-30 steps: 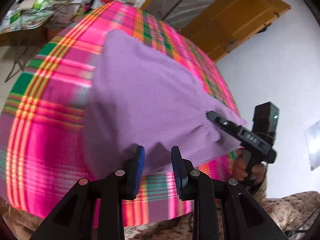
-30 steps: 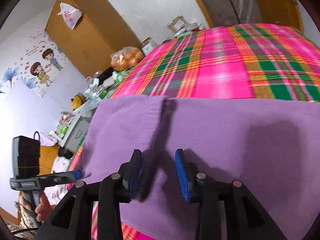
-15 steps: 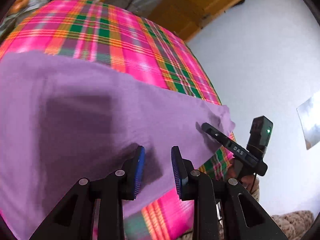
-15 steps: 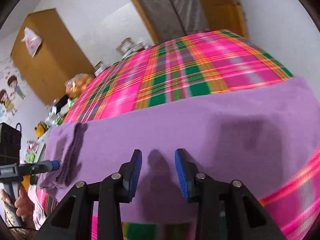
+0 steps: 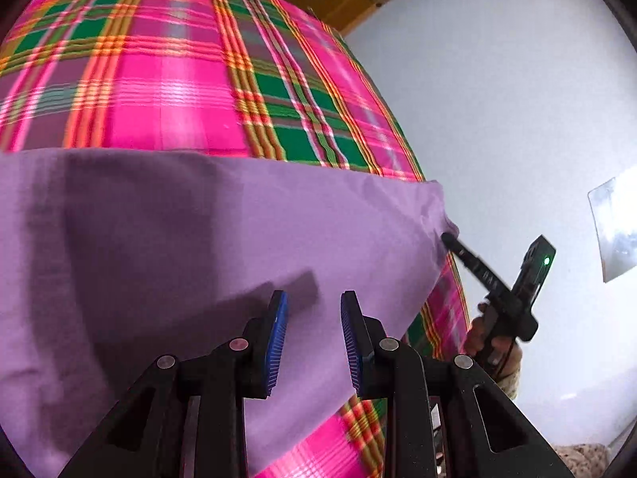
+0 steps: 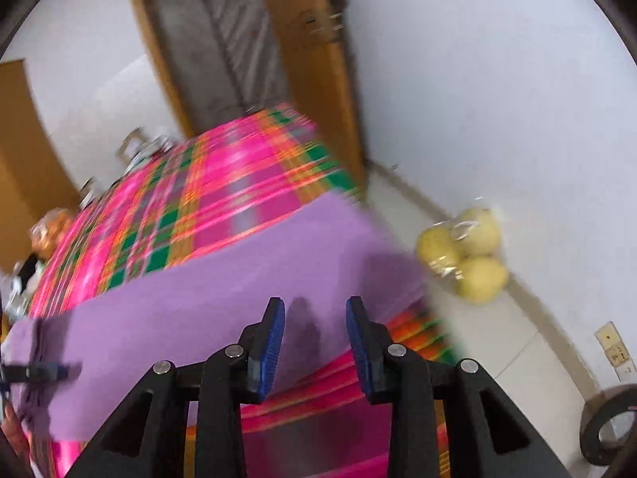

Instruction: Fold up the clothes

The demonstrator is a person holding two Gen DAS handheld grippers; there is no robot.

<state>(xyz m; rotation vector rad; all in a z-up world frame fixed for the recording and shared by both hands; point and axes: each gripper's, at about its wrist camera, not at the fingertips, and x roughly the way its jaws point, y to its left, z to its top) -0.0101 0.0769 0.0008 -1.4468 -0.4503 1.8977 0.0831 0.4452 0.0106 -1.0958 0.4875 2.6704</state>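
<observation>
A purple cloth (image 5: 199, 239) lies spread flat across a bed covered in pink, green and orange plaid (image 5: 159, 79). My left gripper (image 5: 312, 338) hovers open over the cloth's near part, with nothing between its blue pads. My right gripper (image 6: 314, 342) is open too, over the cloth (image 6: 239, 279) near its right end. In the left wrist view the right gripper (image 5: 493, 283) shows side-on, its tip at the cloth's right corner, held by a hand (image 5: 493, 342). The left gripper (image 6: 40, 370) reaches in at the cloth's left edge in the blurred right wrist view.
A bag of yellow fruit (image 6: 466, 255) sits on the floor by the white wall past the bed's right side. A wooden door frame (image 6: 318, 79) stands behind the bed. A tape roll (image 6: 605, 426) and a wall socket (image 6: 613, 346) are at the lower right.
The cloth's bunched near edge has flattened out on the bed. Both grippers stayed open. The right wrist view has swung right, bringing the wall, floor and fruit bag into sight.
</observation>
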